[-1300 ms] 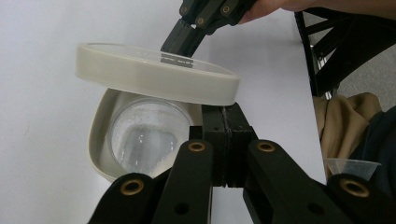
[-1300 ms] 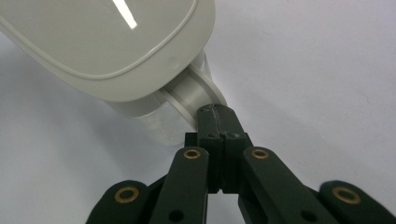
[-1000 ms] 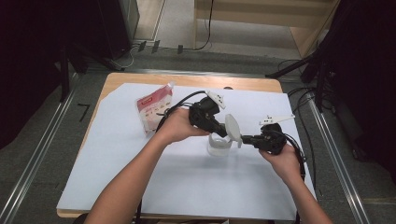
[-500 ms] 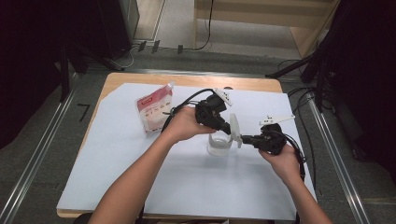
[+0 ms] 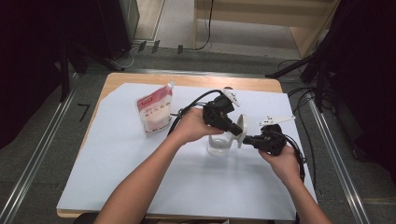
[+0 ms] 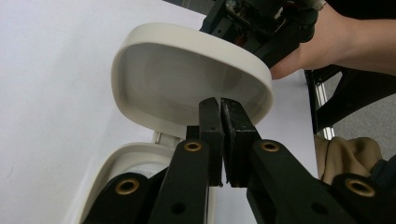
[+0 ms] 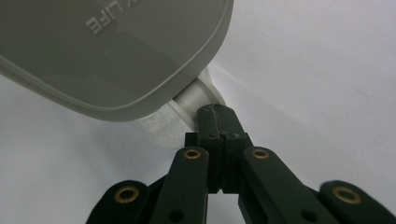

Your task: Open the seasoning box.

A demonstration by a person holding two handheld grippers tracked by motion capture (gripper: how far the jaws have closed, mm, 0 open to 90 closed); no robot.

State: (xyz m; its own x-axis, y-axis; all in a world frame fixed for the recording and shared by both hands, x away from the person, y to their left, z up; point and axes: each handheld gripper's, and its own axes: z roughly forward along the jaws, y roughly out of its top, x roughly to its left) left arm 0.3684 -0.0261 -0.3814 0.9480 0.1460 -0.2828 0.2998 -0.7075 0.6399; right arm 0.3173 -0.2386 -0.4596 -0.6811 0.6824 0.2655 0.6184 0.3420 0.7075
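A clear container (image 5: 218,145) with a hinged white lid (image 5: 241,130) stands on the white sheet right of centre. The lid stands swung up, its hollow inner side (image 6: 187,70) facing my left gripper (image 6: 218,103). That gripper is shut, its tips against the lid's inner face near the hinge, above the container's pale collar (image 6: 135,161); nothing shows between the pads. My right gripper (image 7: 216,112) comes in from the right, shut on the container's collar (image 7: 191,100) just under the lid's outer face (image 7: 116,56). In the high view both grippers (image 5: 236,130) (image 5: 246,138) meet at the lid.
A red-and-white pouch (image 5: 154,112) stands upright at the back left of the white sheet (image 5: 140,177), which covers a wooden table (image 5: 187,80). Cables trail from both grippers. Dark stands and metal floor rails flank the table.
The left gripper has moved to the right and the lid has swung from a backward tilt to nearly upright. The right gripper and the container have stayed where they were.
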